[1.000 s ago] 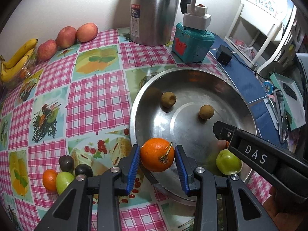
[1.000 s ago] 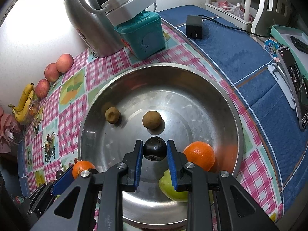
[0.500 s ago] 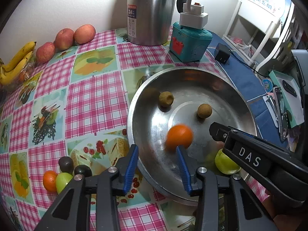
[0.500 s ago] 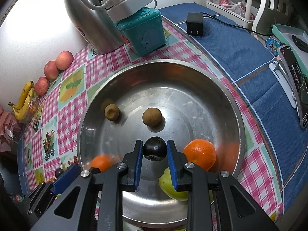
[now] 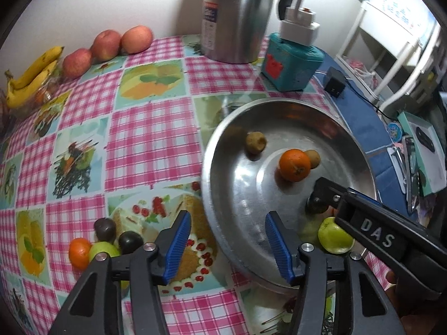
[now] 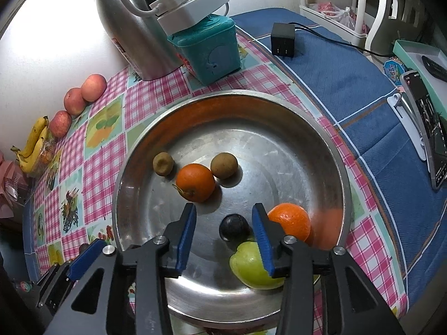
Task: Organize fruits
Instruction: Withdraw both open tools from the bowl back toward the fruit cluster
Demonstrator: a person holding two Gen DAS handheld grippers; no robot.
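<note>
A large steel bowl [image 5: 218, 150] [image 6: 329, 150] holds two brown fruits, an orange [image 5: 294, 165] [image 6: 195, 182], a second orange [image 6: 290, 220], a dark plum [image 6: 234, 227] and a green apple [image 5: 333, 236] [image 6: 251, 265]. My left gripper [image 5: 227, 245] is open and empty over the bowl's near rim. My right gripper [image 6: 223, 237] is open, with the dark plum lying in the bowl between its fingers. On the cloth left of the bowl sit a small orange [image 5: 79, 252], a green fruit [image 5: 103, 249] and two dark plums [image 5: 104, 227].
A steel thermos [image 5: 237, 14], a teal box with a white adapter [image 5: 293, 64] and a black charger [image 5: 335, 85] stand behind the bowl. Apples [image 5: 107, 44] and bananas [image 5: 30, 75] lie at the far left. A phone and a tray [image 6: 424, 117] lie on the blue cloth at right.
My left gripper opened and let go of the orange, which rolled to the bowl's middle. My right gripper opened and released the dark plum, which now lies in the bowl.
</note>
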